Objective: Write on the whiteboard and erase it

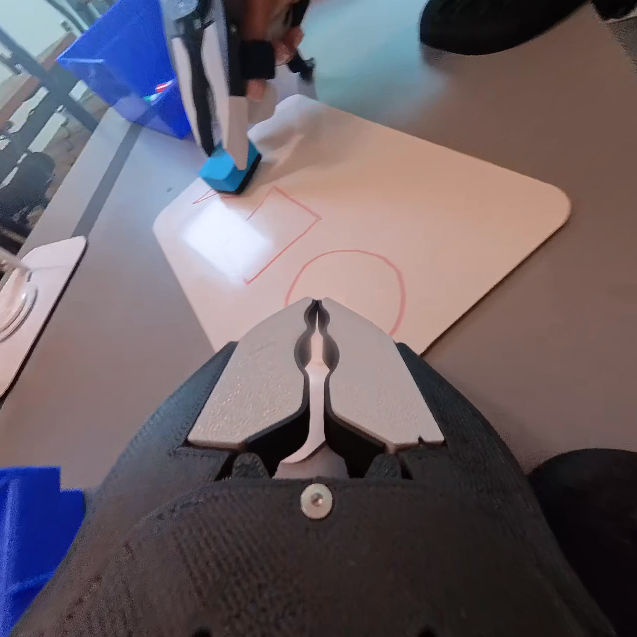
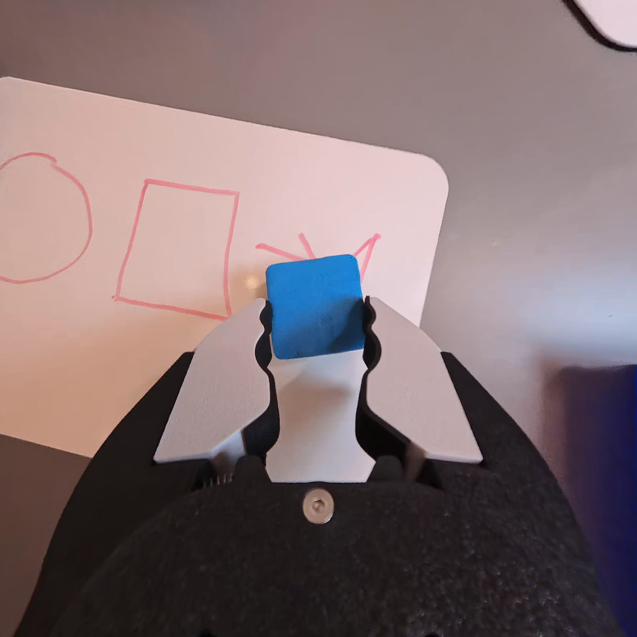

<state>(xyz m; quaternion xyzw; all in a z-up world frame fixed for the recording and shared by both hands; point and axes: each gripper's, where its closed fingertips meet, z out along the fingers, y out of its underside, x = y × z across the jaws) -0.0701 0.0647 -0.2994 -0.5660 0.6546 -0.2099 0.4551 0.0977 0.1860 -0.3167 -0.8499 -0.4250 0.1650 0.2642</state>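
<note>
One tongs (image 2: 314, 303) grips blue eraser (image 2: 315, 306) on whiteboard (image 2: 310, 179).

eraser (image 2: 315, 306) on whiteboard (image 2: 310, 165), whiteboard on table (image 2: 344, 69)

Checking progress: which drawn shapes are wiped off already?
None fully. The blue eraser sits on the star-like shape; the square and circle are intact.

- Whiteboard (image 2: 310, 172): white, rounded corners, lying flat on a grey table. In the right wrist view it bears three red drawings: a circle (image 2: 44, 220) at 9 o'clock, a square (image 2: 179, 248) left of centre, and a partly hidden spiky shape (image 2: 303, 248) at centre.
- Eraser (image 2: 315, 306): blue block with a dark base, resting on the spiky shape.
</note>
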